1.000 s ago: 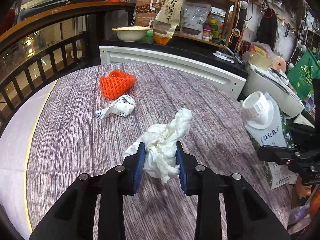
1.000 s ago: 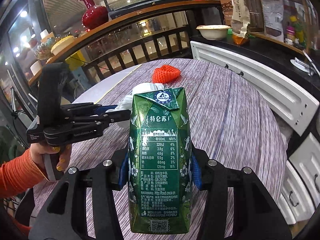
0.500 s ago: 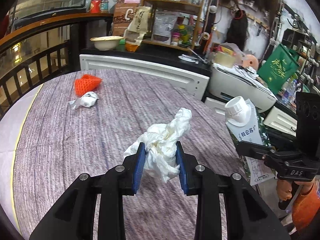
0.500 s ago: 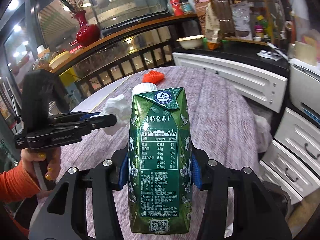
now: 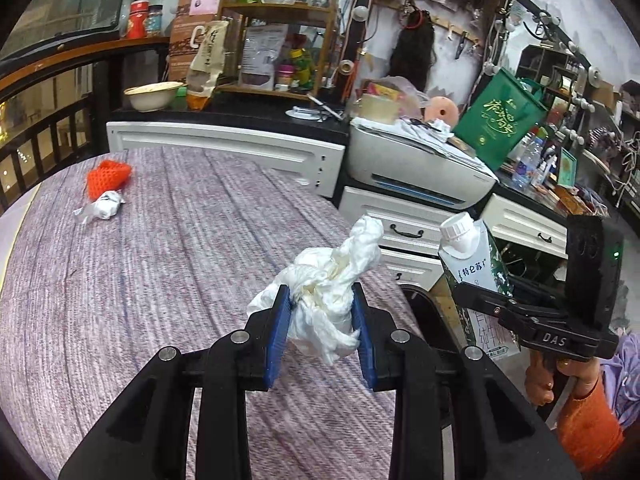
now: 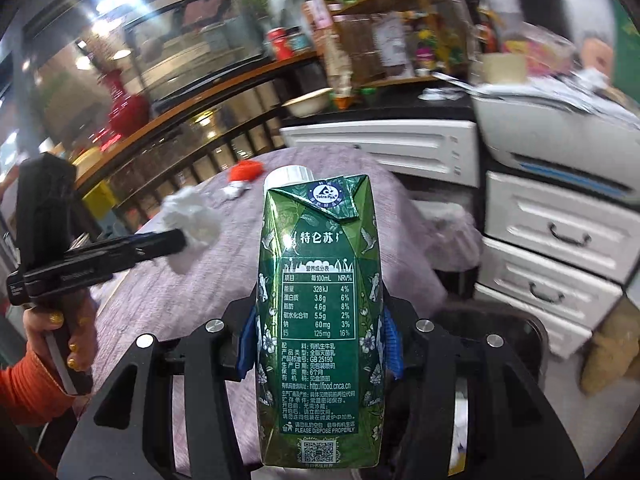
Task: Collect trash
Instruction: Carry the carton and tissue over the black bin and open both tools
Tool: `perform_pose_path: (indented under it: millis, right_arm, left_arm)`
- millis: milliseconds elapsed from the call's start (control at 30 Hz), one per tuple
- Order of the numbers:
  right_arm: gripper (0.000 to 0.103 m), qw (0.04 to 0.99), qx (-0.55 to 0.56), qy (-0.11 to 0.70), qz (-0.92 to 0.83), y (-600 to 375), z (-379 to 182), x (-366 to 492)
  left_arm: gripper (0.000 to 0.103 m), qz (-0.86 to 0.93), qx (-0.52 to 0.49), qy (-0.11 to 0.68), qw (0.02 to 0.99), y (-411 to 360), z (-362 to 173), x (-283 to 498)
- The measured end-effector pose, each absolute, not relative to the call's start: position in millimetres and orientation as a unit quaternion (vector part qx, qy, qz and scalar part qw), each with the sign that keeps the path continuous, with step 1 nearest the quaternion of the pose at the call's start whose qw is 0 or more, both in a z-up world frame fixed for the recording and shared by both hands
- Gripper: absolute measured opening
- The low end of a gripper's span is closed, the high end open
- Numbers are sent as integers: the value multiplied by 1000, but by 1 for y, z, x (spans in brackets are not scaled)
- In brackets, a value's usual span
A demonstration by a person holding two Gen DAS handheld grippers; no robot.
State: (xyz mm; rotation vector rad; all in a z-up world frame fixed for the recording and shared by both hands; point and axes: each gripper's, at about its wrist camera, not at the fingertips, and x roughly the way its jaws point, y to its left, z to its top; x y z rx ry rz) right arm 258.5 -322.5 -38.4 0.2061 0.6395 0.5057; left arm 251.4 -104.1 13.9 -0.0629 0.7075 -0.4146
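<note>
Nearest your right wrist camera, the right gripper (image 6: 318, 346) is clamping its jaws on the green milk carton (image 6: 320, 304), which is standing upright between the blue pads, cap at twelve o'clock. At nine o'clock in that view, your left hand (image 6: 66, 336) is carrying the left gripper (image 5: 320, 328), whose jaws are pinching a crumpled white tissue (image 5: 328, 292) clear of the worktop (image 5: 140, 280).

You are in the carrying step, I judge: both pieces are lifted and heading off the worktop edge toward the dark bin (image 6: 500, 328) sitting low at four o'clock of the right view, beside the white drawers (image 6: 560, 240). Next, you are needing to bring each load over the bin mouth before letting the jaws part.

Farther off, at ten o'clock in the left view, a wadded wrapper (image 5: 105, 208) and an orange foam net (image 5: 108, 174) are lying on the worktop, close together, waiting to be collected.
</note>
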Motion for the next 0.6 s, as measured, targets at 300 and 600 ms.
perform_pose_path:
  millis: [300, 600]
  right_arm:
    - [50, 912, 126, 360, 150, -373, -97, 252]
    - [50, 897, 93, 428, 60, -373, -169, 272]
  left_arm:
    - [30, -232, -32, 343, 910, -134, 13, 244]
    - [30, -255, -29, 347, 902, -160, 11, 239]
